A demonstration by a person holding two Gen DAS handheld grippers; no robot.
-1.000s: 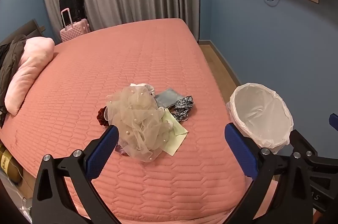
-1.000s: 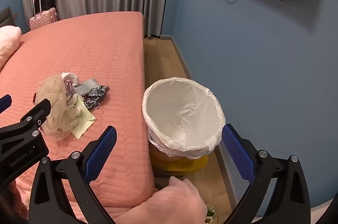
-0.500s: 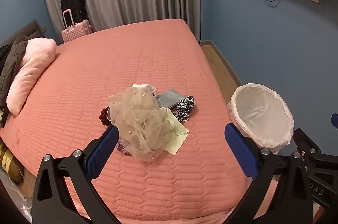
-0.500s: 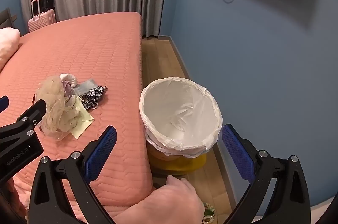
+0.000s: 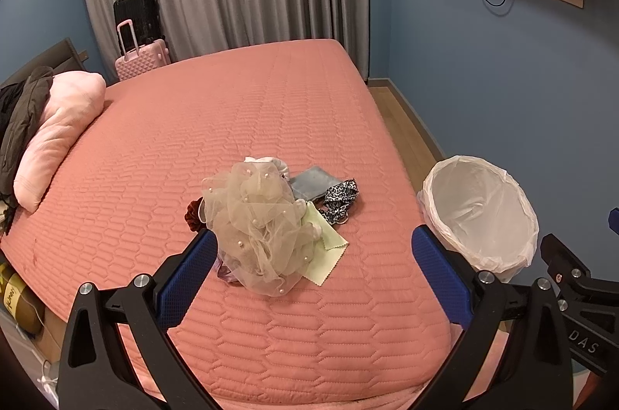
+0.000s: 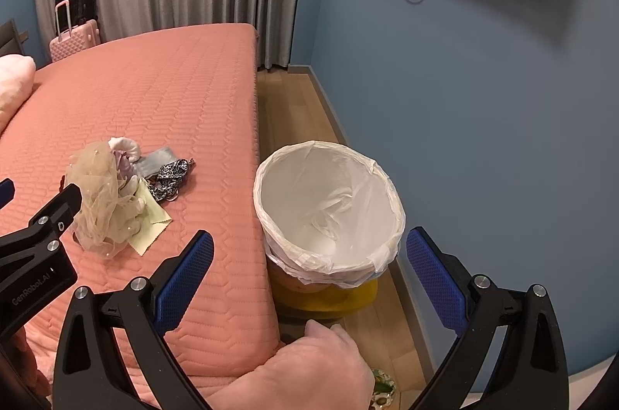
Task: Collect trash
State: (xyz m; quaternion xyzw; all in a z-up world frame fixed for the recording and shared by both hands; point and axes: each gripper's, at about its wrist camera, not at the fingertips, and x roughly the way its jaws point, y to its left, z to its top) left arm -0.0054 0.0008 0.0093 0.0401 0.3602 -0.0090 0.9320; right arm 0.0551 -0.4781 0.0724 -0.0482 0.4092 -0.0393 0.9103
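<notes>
Item: trash pile [image 5: 267,228], topped by beige tulle, lay mid-bed, left of lined bin [image 6: 329,205]. Left gripper [image 5: 315,278] and right gripper [image 6: 309,274]: both gaped wide, empty. Advised: pinch tulle low, lift cleanly.

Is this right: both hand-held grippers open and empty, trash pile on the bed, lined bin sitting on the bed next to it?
Not quite. The lined bin stands on the floor beside the bed, as the right wrist view shows. The rest holds: left hand-held gripper and right hand-held gripper open and empty, trash pile on the bed.
</notes>
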